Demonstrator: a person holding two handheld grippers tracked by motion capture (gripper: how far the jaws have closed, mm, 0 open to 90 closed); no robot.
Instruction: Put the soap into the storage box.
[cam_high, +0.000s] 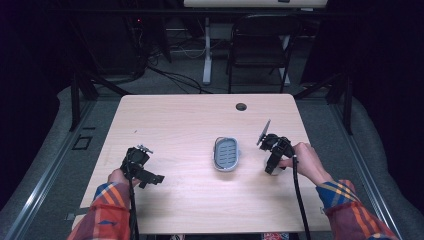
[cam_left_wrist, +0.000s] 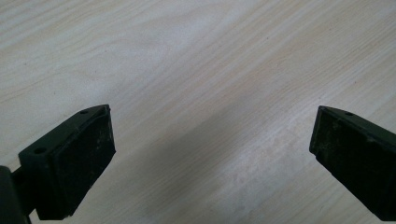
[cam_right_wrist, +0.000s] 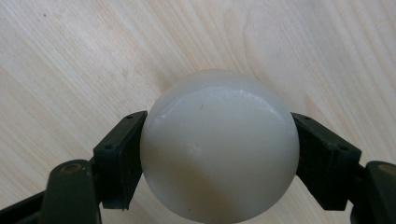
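Note:
A smooth white ball (cam_right_wrist: 219, 144) sits between the two black jaws of my right gripper (cam_right_wrist: 219, 119), which is shut on it just above the wooden table. In the high view the right gripper (cam_high: 273, 161) is at the table's right side, held by a hand. A small grey-blue oval dish (cam_high: 226, 153) with a slotted floor lies at the table's middle, left of that gripper. My left gripper (cam_high: 144, 172) rests low at the front left. Its jaws (cam_left_wrist: 212, 154) stand wide open over bare wood with nothing between them.
The light wooden table (cam_high: 200, 120) has a round cable hole (cam_high: 241, 106) near its far edge. Beyond it stand a black folding chair (cam_high: 260, 42) and a white desk leg (cam_high: 206, 50). Dark floor and cables surround the table.

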